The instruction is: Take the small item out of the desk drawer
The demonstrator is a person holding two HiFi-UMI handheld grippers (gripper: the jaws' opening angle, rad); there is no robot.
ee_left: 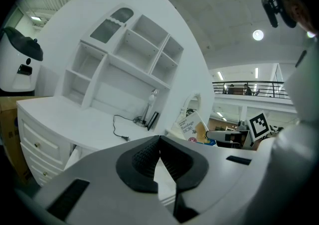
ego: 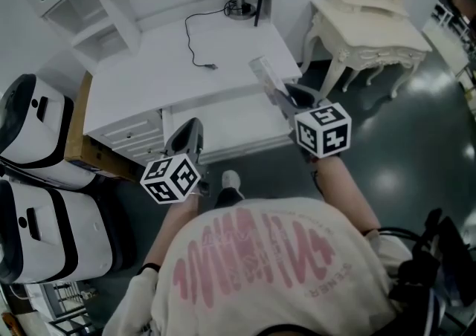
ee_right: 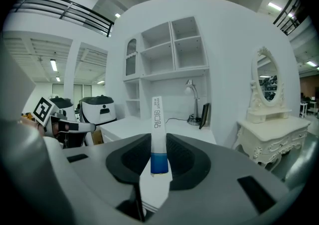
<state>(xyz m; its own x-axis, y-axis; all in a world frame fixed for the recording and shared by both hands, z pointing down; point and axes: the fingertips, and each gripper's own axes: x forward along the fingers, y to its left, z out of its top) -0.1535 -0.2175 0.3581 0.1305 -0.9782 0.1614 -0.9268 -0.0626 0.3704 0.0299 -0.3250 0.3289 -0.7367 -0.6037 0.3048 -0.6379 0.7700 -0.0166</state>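
The small box [ee_right: 158, 119] was already in the right gripper [ee_right: 159, 162], whose jaws were clamped on its blue lower end. Its long axis ran straight out along the jaws, so the thin edge faced back toward that gripper and the printed white part stood clear of the pads.

In the head view, the right gripper [ego: 279, 93] was raised over the right front corner of the white table [ego: 171, 67]. The box [ego: 262, 73] pointed up and toward the far side, above the table and beyond the drawer [ego: 223, 123]. The drawer appeared to be pulled out beneath the table's near edge, though its inside could not be read.

The left gripper [ego: 186, 134] hung lower and nearer, just at the left part of the drawer front. Its jaws were together with nothing between them, as the left gripper view showed [ee_left: 159, 157]. From that side the box's broad face [ee_left: 192, 127] could be seen off to the right.

By my reading the item was out of the drawer. Whatever followed rested with the right hand alone, since the left was well apart from the box and idle.
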